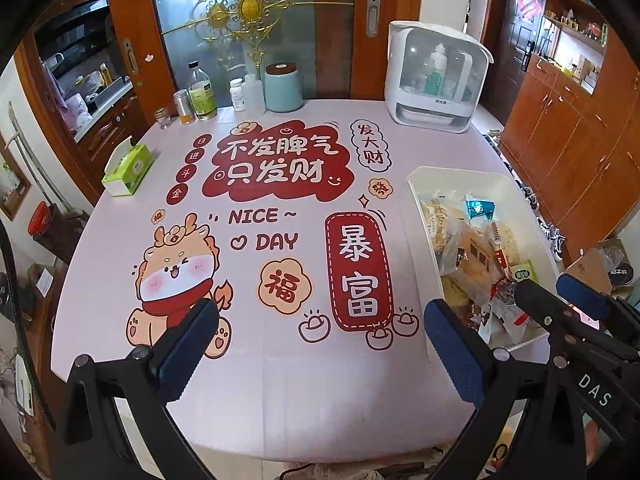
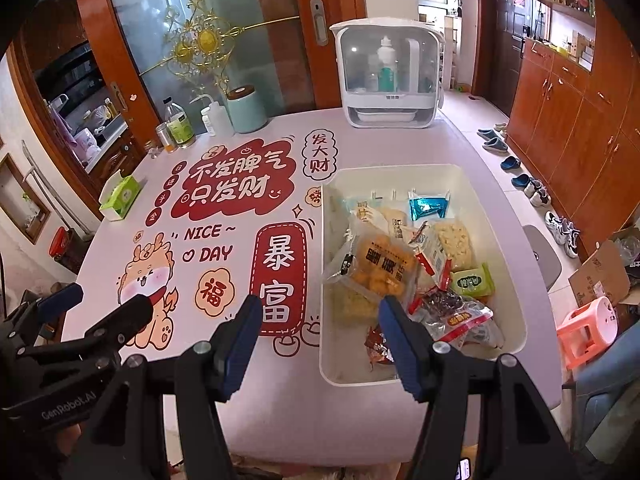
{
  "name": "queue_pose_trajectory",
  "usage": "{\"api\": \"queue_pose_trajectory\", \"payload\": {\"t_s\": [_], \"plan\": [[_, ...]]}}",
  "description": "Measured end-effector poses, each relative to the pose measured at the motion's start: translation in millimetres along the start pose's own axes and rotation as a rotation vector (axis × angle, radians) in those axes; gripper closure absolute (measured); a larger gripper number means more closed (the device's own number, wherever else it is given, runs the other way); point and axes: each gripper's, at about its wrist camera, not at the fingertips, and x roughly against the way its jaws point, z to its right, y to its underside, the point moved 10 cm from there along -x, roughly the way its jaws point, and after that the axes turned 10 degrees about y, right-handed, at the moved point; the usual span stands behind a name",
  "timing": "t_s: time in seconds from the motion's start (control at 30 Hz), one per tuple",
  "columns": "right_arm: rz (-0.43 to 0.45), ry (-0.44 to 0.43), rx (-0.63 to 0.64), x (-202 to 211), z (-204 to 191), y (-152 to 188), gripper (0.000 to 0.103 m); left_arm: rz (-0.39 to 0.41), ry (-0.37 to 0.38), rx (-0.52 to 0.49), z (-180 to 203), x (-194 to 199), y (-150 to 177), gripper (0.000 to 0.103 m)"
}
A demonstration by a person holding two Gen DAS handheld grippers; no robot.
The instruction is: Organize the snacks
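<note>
A white bin [image 2: 516,264] on the right side of the table holds several snack packets: a yellow puffed-snack bag [image 2: 380,268], a blue packet [image 2: 426,206], a green packet [image 2: 474,280] and a clear red-trimmed bag [image 2: 456,316]. The bin also shows in the left wrist view [image 1: 416,196]. My right gripper [image 2: 320,332] is open and empty, above the bin's near left corner. My left gripper [image 1: 320,340] is open and empty, above the table's near middle, left of the bin. Each gripper shows at the edge of the other's view.
The table [image 1: 280,400] wears a pink printed cloth. At its far edge stand a white appliance [image 1: 436,80], a mint canister [image 1: 283,88], bottles [image 1: 202,94] and a green tissue box [image 1: 128,170]. A pink stool [image 2: 588,328] and shoes [image 2: 536,192] are on the floor at right.
</note>
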Motion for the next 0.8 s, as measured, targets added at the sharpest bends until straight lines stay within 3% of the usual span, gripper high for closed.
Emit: {"api": "queue_pose_trajectory", "payload": {"t_s": [0.8], "plan": [[-0.037,-0.008,0.007,-22,-1,-4,0.042,-0.029,-0.002,-0.008,-5,-17,-2,0.001]]}}
